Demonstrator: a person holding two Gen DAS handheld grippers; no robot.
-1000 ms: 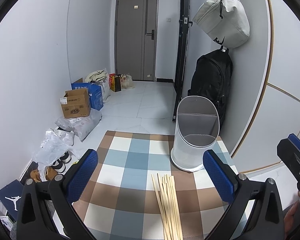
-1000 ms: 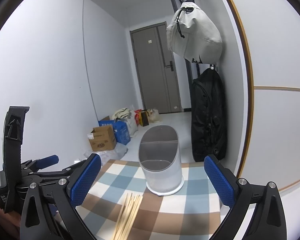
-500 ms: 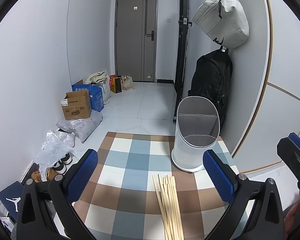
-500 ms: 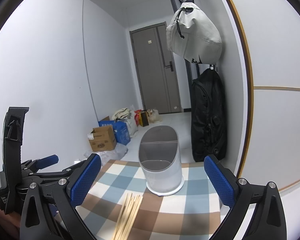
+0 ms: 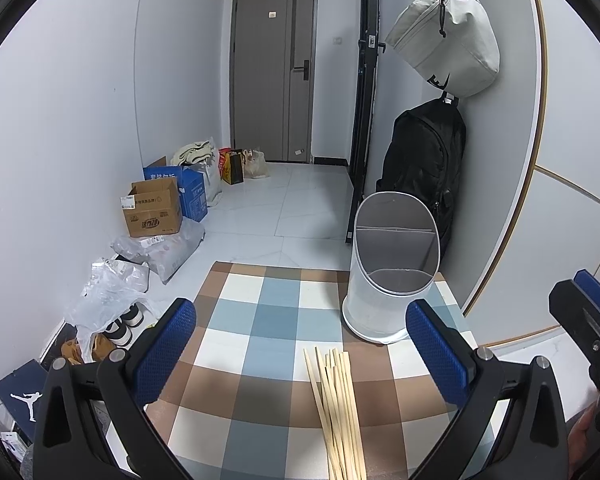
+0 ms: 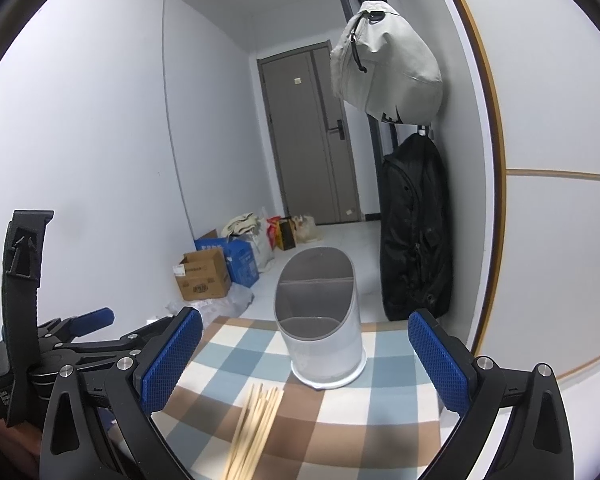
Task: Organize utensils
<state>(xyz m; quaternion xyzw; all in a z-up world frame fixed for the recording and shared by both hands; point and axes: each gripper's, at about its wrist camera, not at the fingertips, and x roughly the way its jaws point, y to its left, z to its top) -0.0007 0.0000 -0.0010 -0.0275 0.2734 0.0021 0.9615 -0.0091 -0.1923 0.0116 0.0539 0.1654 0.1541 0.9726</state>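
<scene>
A bundle of several wooden chopsticks (image 5: 336, 408) lies on a checked cloth (image 5: 268, 320) on the table; it also shows in the right wrist view (image 6: 256, 424). A white utensil holder (image 5: 392, 276) with grey divided compartments stands just beyond them, empty as far as I see; it also shows in the right wrist view (image 6: 320, 320). My left gripper (image 5: 300, 364) is open and empty, above the near end of the chopsticks. My right gripper (image 6: 304, 360) is open and empty, facing the holder. The left gripper's body shows at the left of the right wrist view (image 6: 60, 340).
A black backpack (image 5: 424, 168) and a grey bag (image 5: 444, 36) hang on the right wall behind the holder. Cardboard boxes (image 5: 152, 208), plastic bags and shoes (image 5: 120, 324) lie along the left wall on the floor. A grey door (image 5: 276, 72) is at the far end.
Both grippers have barely moved; the left view has drifted slightly, so the chopsticks sit a little higher in it. Both stay open.
</scene>
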